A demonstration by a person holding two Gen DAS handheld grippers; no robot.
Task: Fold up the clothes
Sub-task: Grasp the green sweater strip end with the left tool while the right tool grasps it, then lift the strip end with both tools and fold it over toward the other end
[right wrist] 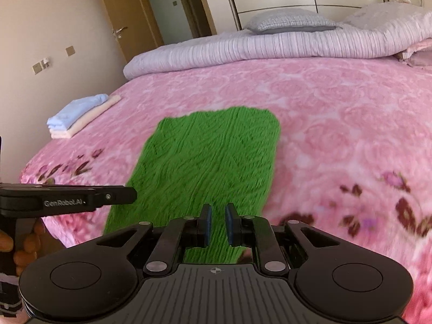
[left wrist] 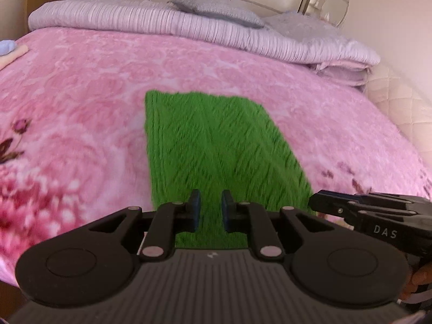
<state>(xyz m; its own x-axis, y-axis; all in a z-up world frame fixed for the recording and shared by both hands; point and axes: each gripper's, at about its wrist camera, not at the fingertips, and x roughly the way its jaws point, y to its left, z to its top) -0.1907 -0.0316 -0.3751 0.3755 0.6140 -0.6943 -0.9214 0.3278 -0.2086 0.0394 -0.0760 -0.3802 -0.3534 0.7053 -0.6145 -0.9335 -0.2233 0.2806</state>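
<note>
A green knitted garment point(left wrist: 216, 148) lies flat as a folded rectangle on the pink flowered blanket point(left wrist: 81, 94), its near end by both grippers. My left gripper point(left wrist: 211, 210) hovers over that near end, fingers apart with only green knit showing in the gap. The right gripper point(left wrist: 313, 202) shows side-on at the garment's near right corner. In the right wrist view the garment point(right wrist: 210, 156) stretches away ahead, and my right gripper point(right wrist: 217, 222) is open above its near edge. There the left gripper point(right wrist: 132, 194) pokes in from the left, over the garment's left edge.
A small stack of folded light blue and cream clothes point(right wrist: 78, 114) sits at the bed's left edge. A rolled lilac quilt point(right wrist: 256, 50) and grey pillows point(right wrist: 289, 21) lie across the head of the bed. Beyond it are a door point(right wrist: 124, 19) and wardrobes. A hand point(right wrist: 24, 245) holds the left gripper.
</note>
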